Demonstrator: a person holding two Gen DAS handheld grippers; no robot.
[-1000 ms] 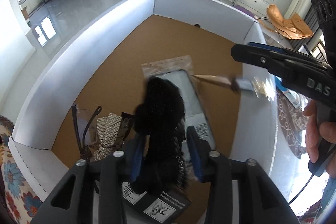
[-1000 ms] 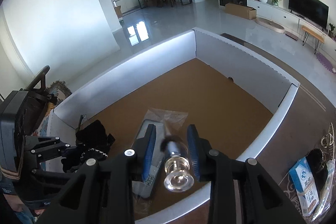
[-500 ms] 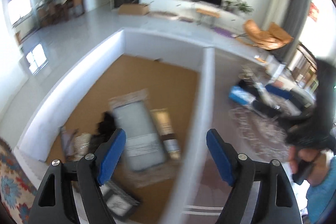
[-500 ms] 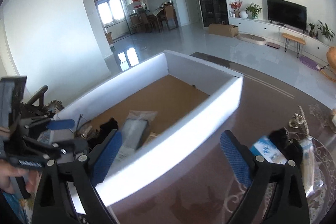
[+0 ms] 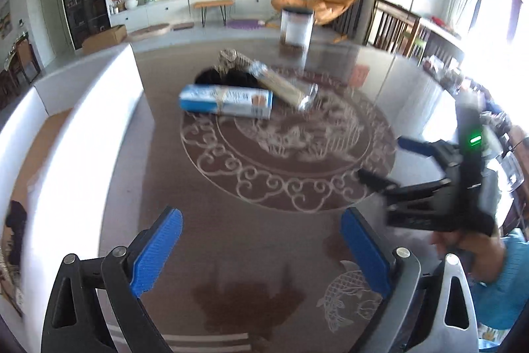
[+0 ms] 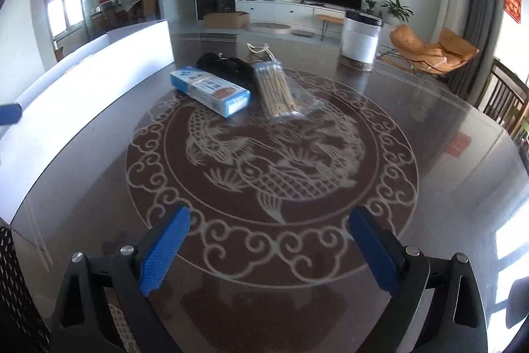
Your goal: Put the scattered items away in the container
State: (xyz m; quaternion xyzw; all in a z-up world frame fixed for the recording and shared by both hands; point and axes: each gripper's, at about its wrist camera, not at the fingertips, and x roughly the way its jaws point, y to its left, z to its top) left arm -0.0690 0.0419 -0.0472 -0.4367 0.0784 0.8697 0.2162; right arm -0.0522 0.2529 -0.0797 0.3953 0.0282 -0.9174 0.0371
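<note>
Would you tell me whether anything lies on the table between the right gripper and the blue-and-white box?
Nothing visible does. The right gripper is open and empty, and only bare patterned table lies between it and the blue-and-white box.

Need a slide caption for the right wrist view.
Open right tongs over the glass table, facing blue box, swab packet and white container.

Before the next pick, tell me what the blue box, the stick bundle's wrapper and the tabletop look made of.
Blue box: likely printed cardboard, matte, with sharp folded edges.
Wrapper: thin clear plastic, glossy and crinkled, pale sticks showing through.
Tabletop: seemingly glass over a dark patterned surface, mirroring the room.
</note>
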